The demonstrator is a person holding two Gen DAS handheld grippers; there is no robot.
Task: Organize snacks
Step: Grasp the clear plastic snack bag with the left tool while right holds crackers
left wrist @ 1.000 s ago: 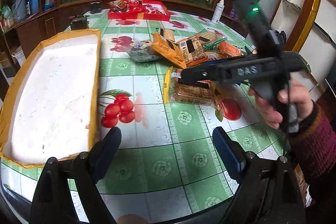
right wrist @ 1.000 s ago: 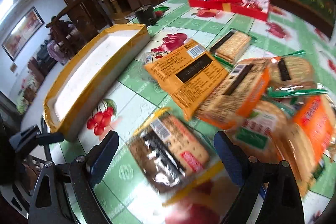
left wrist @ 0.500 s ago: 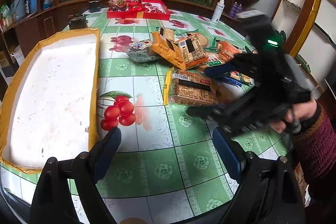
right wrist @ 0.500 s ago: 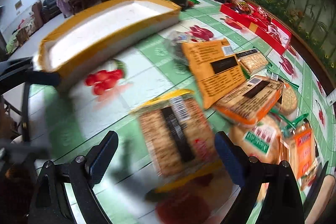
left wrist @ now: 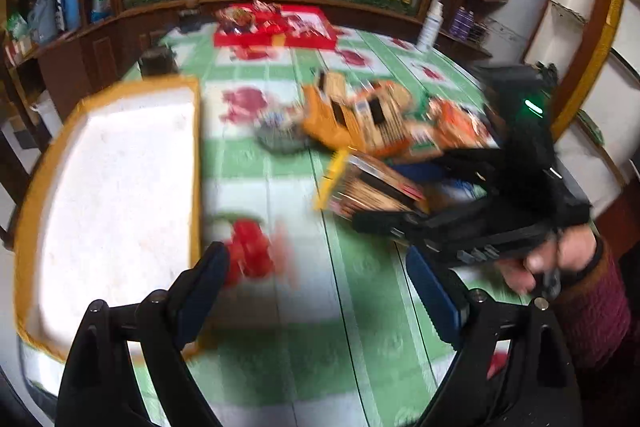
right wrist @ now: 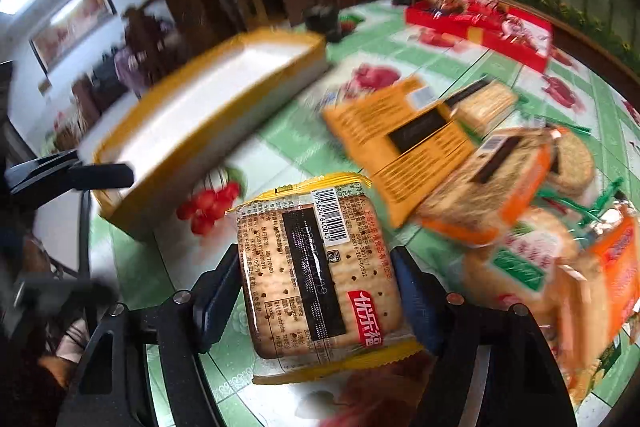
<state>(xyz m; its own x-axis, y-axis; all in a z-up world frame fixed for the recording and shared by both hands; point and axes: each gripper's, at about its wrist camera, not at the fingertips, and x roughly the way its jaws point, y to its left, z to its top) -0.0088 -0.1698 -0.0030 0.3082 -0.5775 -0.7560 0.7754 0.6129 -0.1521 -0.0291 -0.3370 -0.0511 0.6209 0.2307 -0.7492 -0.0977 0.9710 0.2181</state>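
- The table [left wrist: 360, 307], under a green-and-white checked cloth printed with red fruit, carries everything; the left wrist view of it is blurred.
- A long tray [left wrist: 112, 195] with a yellow rim and white inside lies along the table's left side in the left wrist view, with nothing visible in it [right wrist: 208, 107].
- A red box [right wrist: 480, 23] of wrapped sweets sits at the far edge of the table.
- A heap of snack packs [right wrist: 500, 195], orange and clear wrappers overlapping, lies to the right of the tray, well apart from it.
- The cracker pack [right wrist: 316, 275], clear with yellow ends and a barcode, sits between the right tongs [right wrist: 316, 291]; their jaws have just been closing, and both blue pads now seem to press its two long sides, though the contact on the left pad is hard to make out. The pack lies near the tray's near corner, apart from the heap.
- The left tongs [left wrist: 320, 291] stand spread wide with nothing between them, over bare cloth just beside the tray.
- In the left wrist view a hand [left wrist: 552, 263] in a maroon sleeve grips the right tongs' handle.
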